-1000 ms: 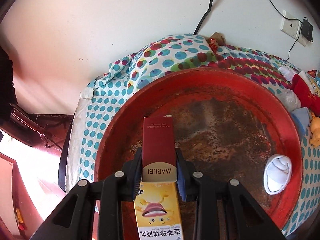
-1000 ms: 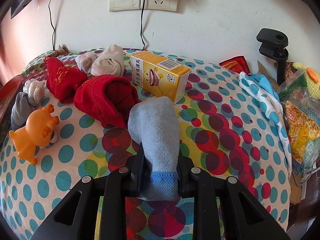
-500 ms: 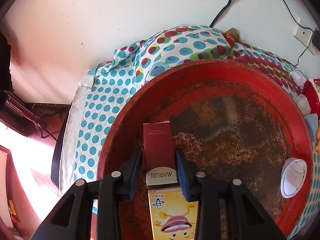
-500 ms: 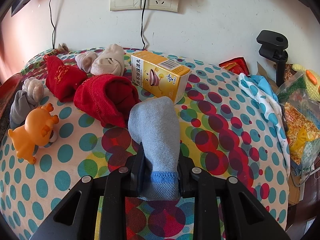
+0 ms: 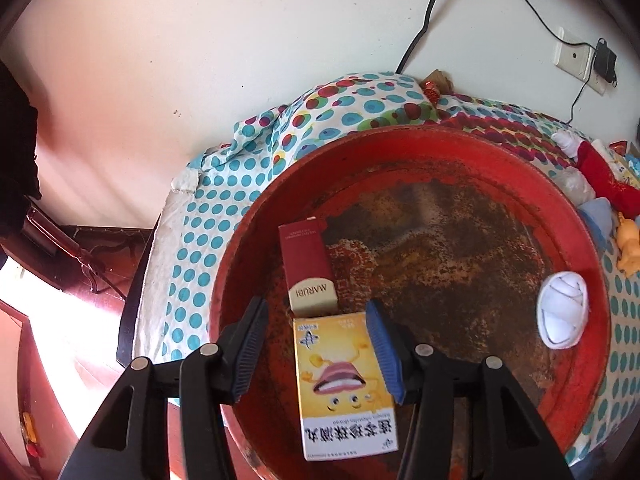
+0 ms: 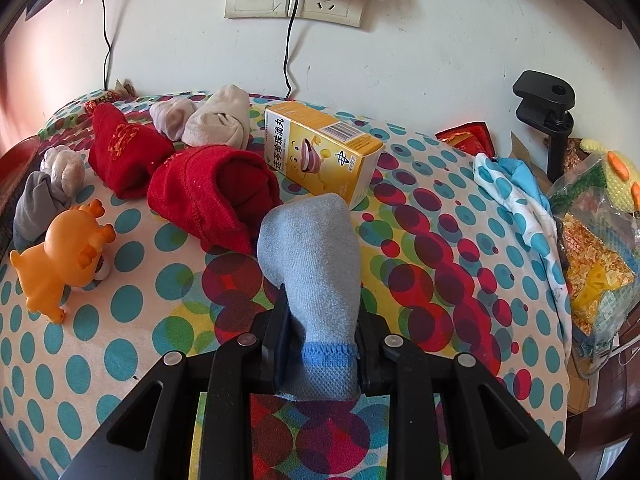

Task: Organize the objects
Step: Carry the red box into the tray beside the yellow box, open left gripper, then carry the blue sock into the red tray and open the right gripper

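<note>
Left hand-held gripper (image 5: 316,344) widened, red tray (image 5: 576,232), polka-dot cloth (image 6: 460,216), white wall (image 5: 200,40)

Left claw (image 5: 316,344) opening over yellow box (image 5: 344,388) in red tray (image 5: 472,152).

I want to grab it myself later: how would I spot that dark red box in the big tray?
Find the round red tray with the rusty floor. Near its left rim lie two boxes end to end. The dark red box is the slimmer, with a beige "MARUBI" end; the yellow box shows a cartoon face.
</note>
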A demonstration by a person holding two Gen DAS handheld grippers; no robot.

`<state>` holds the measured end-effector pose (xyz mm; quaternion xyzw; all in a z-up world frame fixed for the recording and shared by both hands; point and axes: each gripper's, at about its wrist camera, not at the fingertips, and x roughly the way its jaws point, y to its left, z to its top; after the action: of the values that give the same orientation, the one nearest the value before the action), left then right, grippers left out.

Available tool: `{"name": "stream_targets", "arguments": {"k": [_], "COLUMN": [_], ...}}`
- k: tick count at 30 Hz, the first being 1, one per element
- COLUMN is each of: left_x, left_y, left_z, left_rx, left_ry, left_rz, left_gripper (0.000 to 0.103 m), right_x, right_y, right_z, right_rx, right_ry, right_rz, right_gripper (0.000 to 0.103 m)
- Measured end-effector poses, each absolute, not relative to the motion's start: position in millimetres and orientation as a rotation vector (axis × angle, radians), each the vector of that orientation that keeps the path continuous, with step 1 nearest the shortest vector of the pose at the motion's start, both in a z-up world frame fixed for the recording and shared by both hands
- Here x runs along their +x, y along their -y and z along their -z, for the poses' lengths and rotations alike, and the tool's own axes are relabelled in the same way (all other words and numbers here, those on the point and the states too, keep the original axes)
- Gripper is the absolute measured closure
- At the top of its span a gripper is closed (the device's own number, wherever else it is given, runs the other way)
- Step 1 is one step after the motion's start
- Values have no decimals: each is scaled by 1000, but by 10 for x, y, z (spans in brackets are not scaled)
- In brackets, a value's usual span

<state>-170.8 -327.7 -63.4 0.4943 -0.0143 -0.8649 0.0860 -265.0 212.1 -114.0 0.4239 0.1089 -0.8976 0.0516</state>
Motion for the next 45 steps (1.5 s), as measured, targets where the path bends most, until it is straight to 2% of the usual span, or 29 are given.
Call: {"name": "stream_targets", "arguments": {"k": [2,5,9,13,18,27,37,45], "left_x": [-1592,-1439,-1316,-1208,-1169,-1101,-1061,-1046], "left_y": [3249,3139,3050,2895,2815,2812,2782,2807], "left_z": [577,469,422,448,540,553,523,513], "left_rx": [1459,1392,1390,1387,1424,1439,1454,1464], "left_ry": [-30,-4,-96,-55,-11,24,63,69], "left_rz": [2610,2637,2665,2678,2663,2662,2642,2638], "left_gripper": [51,51,51,51,51,51,51,51], "right_x": [-2649,-2646,-2638,-2618,-2658,-2293,-2000,-1763], "right_y": [-2114,-2103,-2063,-1986,-2023,-1818,-1275,-635], "right_z": [1141,1142,1143,1148,1117,951,564,453], "right_rx": [1289,1289,1286,1281,1385,1365,1214,1141], "right_ry": [-343,-350,-394,-472,-325,-230,-192,-259], "right_rz": [2734,2736,2746,2766,2802,2779,2687,2552], "right_gripper": [79,79,79,79,79,80,80,80]}}
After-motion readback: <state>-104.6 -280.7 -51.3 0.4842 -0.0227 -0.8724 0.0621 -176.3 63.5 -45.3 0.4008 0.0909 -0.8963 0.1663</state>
